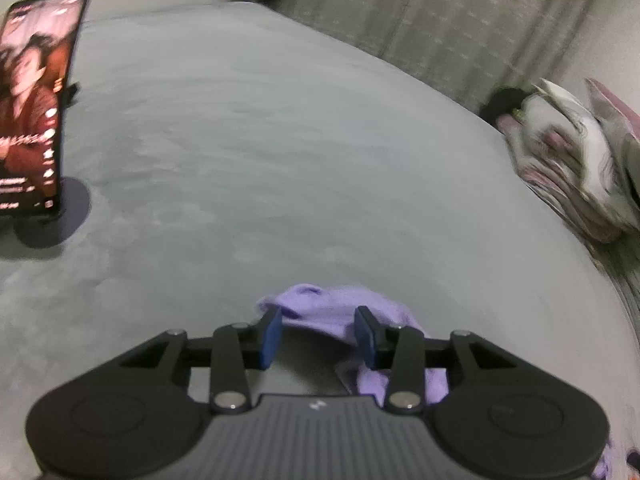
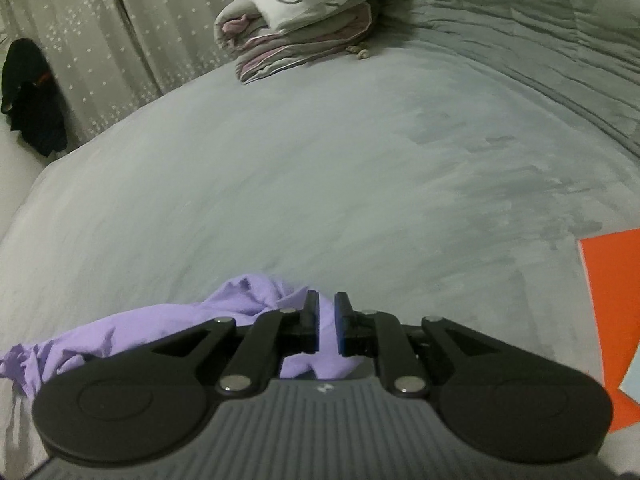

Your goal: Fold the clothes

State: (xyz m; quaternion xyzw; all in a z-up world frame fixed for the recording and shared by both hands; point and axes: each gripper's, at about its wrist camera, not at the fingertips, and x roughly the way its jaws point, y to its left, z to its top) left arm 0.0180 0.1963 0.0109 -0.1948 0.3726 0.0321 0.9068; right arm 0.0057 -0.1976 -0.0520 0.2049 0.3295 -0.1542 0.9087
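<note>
A small purple cloth [image 1: 328, 312] lies crumpled on the grey bed [image 1: 280, 140], right under both tools. It looks thin and very soft. It bunches up in little hills and folds, so it is floppy and will not hold any shape by itself. I think it is very light too. It will sag and hang down wherever it is not held.

The left gripper [image 1: 318, 334] has its jaws partway open. The purple cloth sits in the gap between them, but the blue pads [image 1: 271, 338] do not press on it. So it holds nothing right now.

The right gripper [image 2: 327, 326] has its jaws nearly closed, with only a thin gap left. Purple cloth shows through that gap and under the jaws. I cannot tell if the pads really pinch it or just hang over it.

Since the cloth is so floppy, one pinch in the middle would only lift a lump. I think it is best to take an edge or a corner with each tool, well apart from each other, and pull it flat first. Here both tools are over the bunched part, and in the right view a long bit trails off to the left.

Farther away on the bed sits a stack of folded bedding [image 2: 304, 20]. A phone [image 1: 36, 100] stands on a stand at the left, and an orange sheet [image 2: 612, 312] lies at the right edge. None of these touch the purple cloth.
</note>
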